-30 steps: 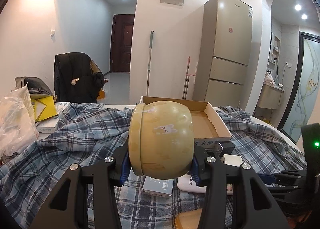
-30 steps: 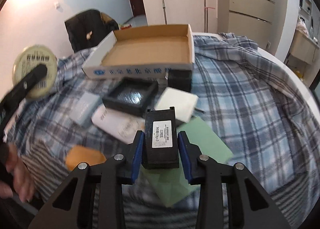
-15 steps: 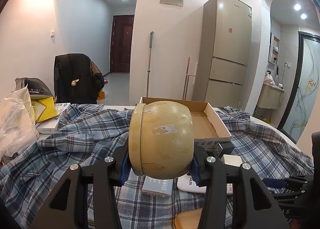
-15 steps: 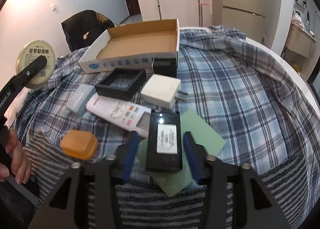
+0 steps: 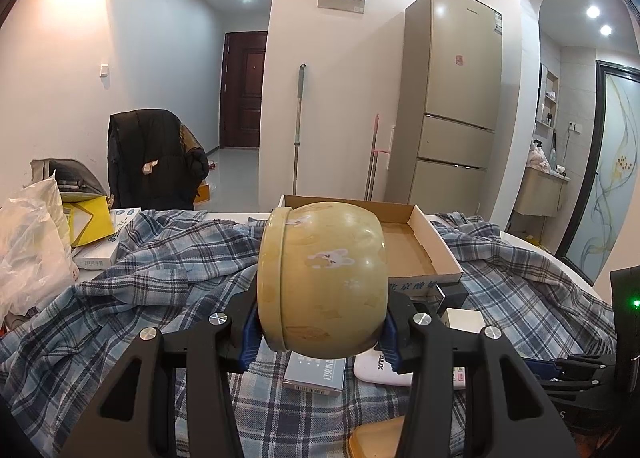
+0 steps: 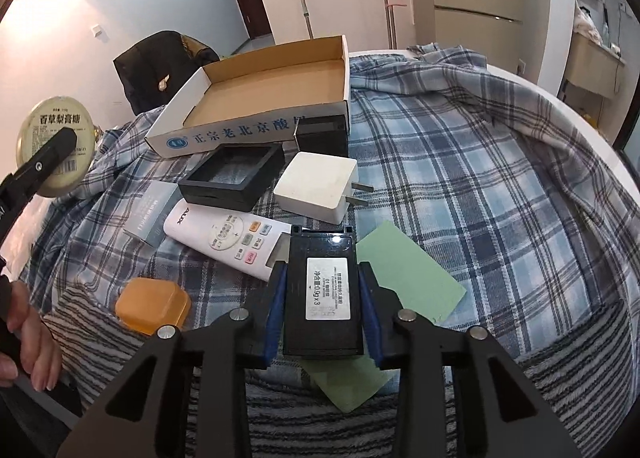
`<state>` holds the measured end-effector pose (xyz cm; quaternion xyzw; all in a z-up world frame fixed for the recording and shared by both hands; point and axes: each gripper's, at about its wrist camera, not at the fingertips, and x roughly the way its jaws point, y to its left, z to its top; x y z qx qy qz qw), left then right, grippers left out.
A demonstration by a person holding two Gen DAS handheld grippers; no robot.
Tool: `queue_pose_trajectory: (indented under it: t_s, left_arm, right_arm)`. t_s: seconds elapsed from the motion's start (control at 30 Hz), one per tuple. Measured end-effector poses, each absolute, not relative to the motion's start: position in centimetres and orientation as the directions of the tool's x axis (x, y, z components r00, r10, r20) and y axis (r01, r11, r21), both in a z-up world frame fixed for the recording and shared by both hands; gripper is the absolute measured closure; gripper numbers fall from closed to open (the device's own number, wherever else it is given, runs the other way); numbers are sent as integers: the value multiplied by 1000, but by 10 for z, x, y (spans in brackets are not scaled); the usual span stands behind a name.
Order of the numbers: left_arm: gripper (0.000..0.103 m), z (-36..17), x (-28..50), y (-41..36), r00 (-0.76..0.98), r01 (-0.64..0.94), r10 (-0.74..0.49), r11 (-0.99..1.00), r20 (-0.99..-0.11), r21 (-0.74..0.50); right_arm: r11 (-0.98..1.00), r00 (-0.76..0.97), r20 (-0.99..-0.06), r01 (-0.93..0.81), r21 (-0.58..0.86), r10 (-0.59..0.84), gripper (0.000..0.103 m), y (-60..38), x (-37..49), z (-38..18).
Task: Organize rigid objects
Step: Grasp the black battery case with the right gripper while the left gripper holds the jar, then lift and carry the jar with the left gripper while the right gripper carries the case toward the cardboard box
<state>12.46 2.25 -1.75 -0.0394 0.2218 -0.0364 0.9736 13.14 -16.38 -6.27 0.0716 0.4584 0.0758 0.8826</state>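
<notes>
My left gripper (image 5: 322, 332) is shut on a round yellow tin (image 5: 322, 282) and holds it on its side above the plaid cloth; the tin also shows in the right wrist view (image 6: 56, 143). My right gripper (image 6: 322, 306) has its fingers on both sides of a small black box (image 6: 322, 292) with a white label, which lies over a green card (image 6: 404, 282). An open cardboard tray (image 6: 280, 77) stands at the back and also shows in the left wrist view (image 5: 404, 250).
On the cloth lie a white remote (image 6: 228, 236), a white charger plug (image 6: 318, 185), a black tray (image 6: 232, 173), a black box (image 6: 320, 133), a grey packet (image 6: 150, 211) and an orange block (image 6: 152, 306). Bags (image 5: 32, 250) sit at the left.
My right gripper opened about half a second ago with the black box lying on the green card, and has closed in around it again. The left gripper holds the tin still.
</notes>
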Motion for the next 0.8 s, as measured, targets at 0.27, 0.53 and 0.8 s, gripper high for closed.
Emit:
queue_pose_trajectory:
  t_s: [0.27, 0.53, 0.8]
  left_arm:
    - [53, -15, 121, 23, 909, 45, -74, 996, -410, -80]
    - [53, 8, 109, 20, 919, 24, -47, 998, -392, -64]
    - [53, 63, 110, 24, 924, -8, 5, 1000, -381, -8]
  right_arm:
    - [983, 598, -781, -79, 165, 180, 70, -161, 127, -53]
    - [984, 667, -724, -120, 128, 175, 70, -158, 122, -19]
    - [986, 795, -584, -144, 84, 166, 70, -163, 132, 52]
